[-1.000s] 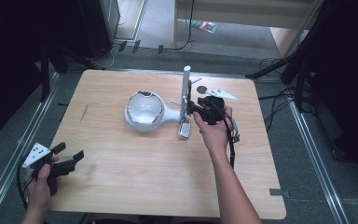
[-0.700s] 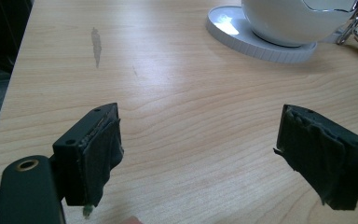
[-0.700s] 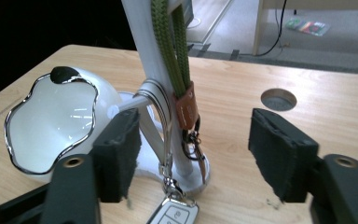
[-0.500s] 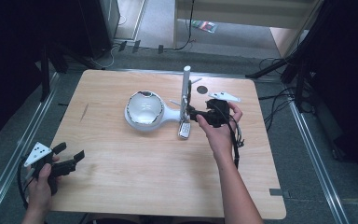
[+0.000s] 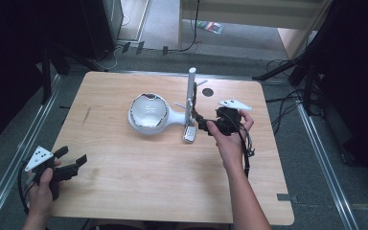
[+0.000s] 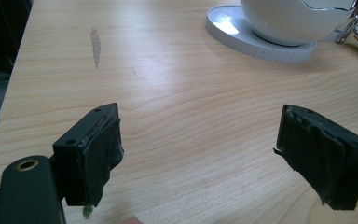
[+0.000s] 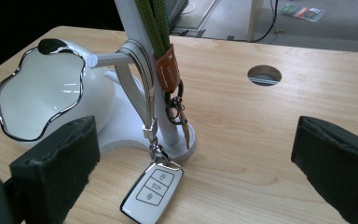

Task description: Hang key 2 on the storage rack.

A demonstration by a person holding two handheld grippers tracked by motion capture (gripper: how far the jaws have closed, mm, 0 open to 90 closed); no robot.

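The right gripper (image 7: pixel 196 163) has just been opening; its jaws now stand wide apart with nothing pinched. Between them, at bottom centre, lies the car key fob (image 7: pixel 152 191), long axis running up-right toward the white stand (image 7: pixel 135 28) it hangs from. The left gripper (image 6: pixel 200 154), also spread, is far off over the wooden table (image 5: pixel 124 191).

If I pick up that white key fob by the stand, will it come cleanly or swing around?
The key fob looks rigid and glossy, so probably slippery. It hangs by a ring and strap from the white stand, so it would likely swing, stay tethered, and perhaps tug the stand.
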